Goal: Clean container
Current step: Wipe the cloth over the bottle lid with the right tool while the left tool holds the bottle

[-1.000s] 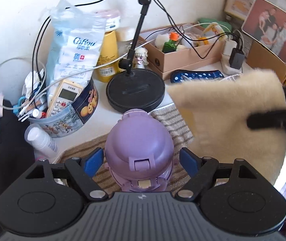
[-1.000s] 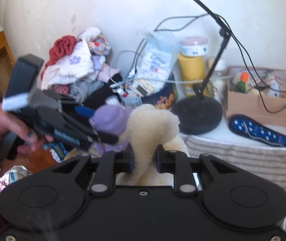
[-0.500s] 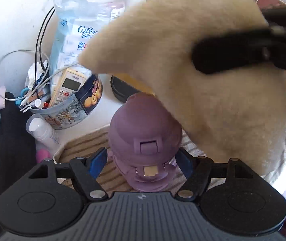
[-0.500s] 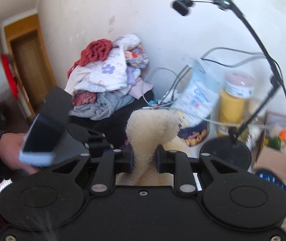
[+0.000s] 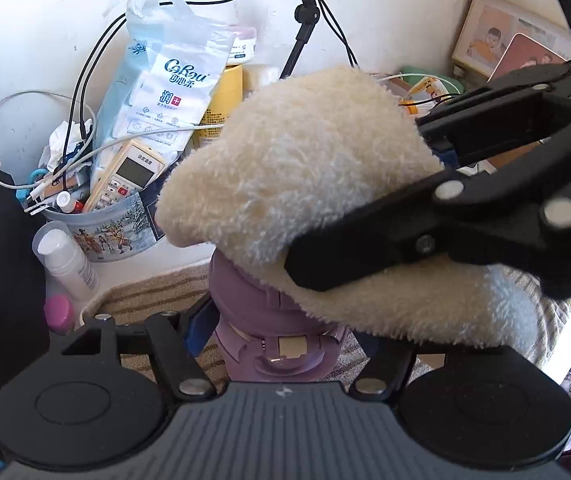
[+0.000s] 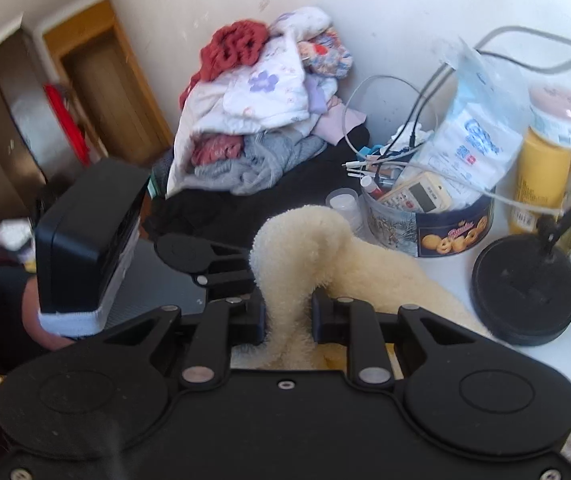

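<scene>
The right gripper has its jaws pinched on a fluffy cream cloth, draped over the top of the purple container. The left gripper has its jaws pressed against the container's sides at 6 o'clock; the right blue pad is hidden under cloth. The cloth hides the container's lid. A cookie tin stands at 10 o'clock.
</scene>
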### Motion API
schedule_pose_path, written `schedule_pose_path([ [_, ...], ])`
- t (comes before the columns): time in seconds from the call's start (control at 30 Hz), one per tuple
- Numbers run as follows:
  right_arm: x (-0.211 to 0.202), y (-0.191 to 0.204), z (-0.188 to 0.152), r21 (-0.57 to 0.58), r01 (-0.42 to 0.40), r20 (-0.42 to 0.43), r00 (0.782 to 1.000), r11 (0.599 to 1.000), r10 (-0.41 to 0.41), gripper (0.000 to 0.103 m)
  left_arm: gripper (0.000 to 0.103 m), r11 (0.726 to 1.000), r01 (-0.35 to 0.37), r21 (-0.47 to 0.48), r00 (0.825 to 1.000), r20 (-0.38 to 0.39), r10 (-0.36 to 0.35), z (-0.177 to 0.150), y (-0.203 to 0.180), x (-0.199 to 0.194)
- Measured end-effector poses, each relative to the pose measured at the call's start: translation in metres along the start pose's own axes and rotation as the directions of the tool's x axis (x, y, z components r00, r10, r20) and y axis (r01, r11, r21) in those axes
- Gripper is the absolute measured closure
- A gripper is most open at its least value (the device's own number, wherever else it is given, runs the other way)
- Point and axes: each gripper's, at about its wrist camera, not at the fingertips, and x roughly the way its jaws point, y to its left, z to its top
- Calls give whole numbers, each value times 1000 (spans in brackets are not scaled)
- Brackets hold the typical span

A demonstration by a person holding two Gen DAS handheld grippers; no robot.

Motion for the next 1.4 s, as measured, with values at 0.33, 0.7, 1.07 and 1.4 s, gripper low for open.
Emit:
schedule_pose_path([
  [0.33, 4, -8, 1, 54, -34, -4, 999, 998, 35, 85, 42, 1000, -3, 2, 1000, -3, 3, 7, 7, 6],
  [0.7, -2, -21, 6, 33, 224, -38, 974, 974, -222, 84, 43, 1000, -8, -2, 1000, 0, 8, 7, 6, 6],
  [1.07, 2, 9, 9, -56, 66, -107, 992, 996, -72, 84, 43, 1000, -2, -16, 1000, 4, 2, 5, 11, 5],
  [1.4, 35, 1, 42, 6, -29, -108, 994, 1000, 29, 84, 44, 1000, -11, -15, 1000, 9, 11, 3, 7, 3],
])
